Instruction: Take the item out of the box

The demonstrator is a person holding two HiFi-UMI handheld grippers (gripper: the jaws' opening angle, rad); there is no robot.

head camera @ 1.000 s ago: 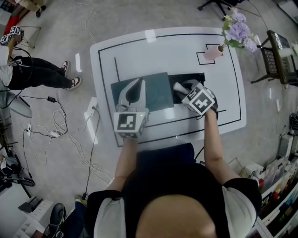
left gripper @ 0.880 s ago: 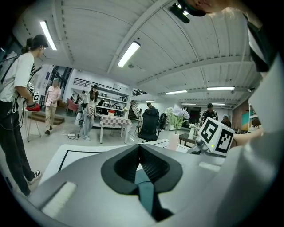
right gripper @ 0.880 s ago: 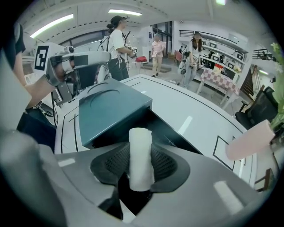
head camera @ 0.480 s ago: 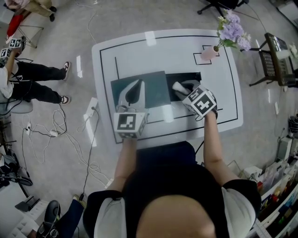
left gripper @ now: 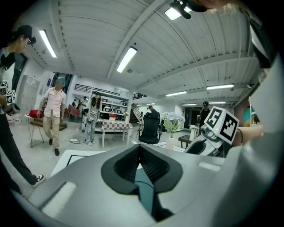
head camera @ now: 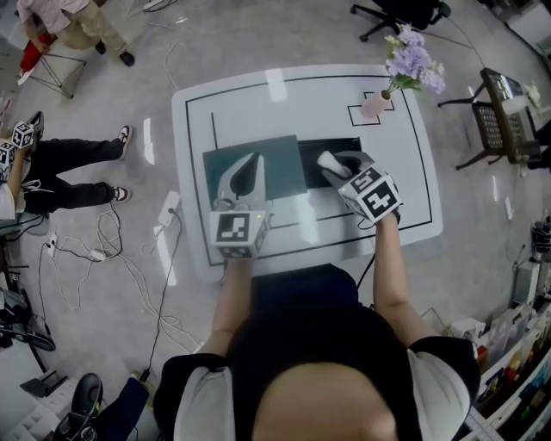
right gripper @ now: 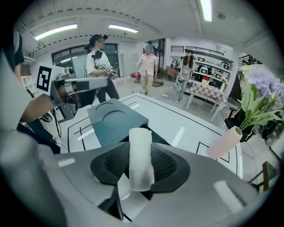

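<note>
Versus a second back, little changes on the table. Both grippers keep their stations relative to the box; my head view has tilted, so the table sits higher in frame. Far left of the box, the bystander's legs have shifted, and a person in a pink shirt has come into the top corner.

Left to right now:
- The lid is a flat dark-teal slab, matte, with a shallow round recess pressed into its top. It lies against the box's left side.
- The left gripper is over the lid, jaws closed tip to tip with nothing clamped. I only see teal through the gap behind the ribbed black pads.
- The box is black, rectangular and open-topped.
- The roll is a white cylinder with a soft, fibrous-looking surface, at the box's opening. I can't tell if its lower end clears the rim. The right gripper pinches it from both sides.
- Beyond the box, to its right, stands a pale pink tube vase with purple flowers.
</note>
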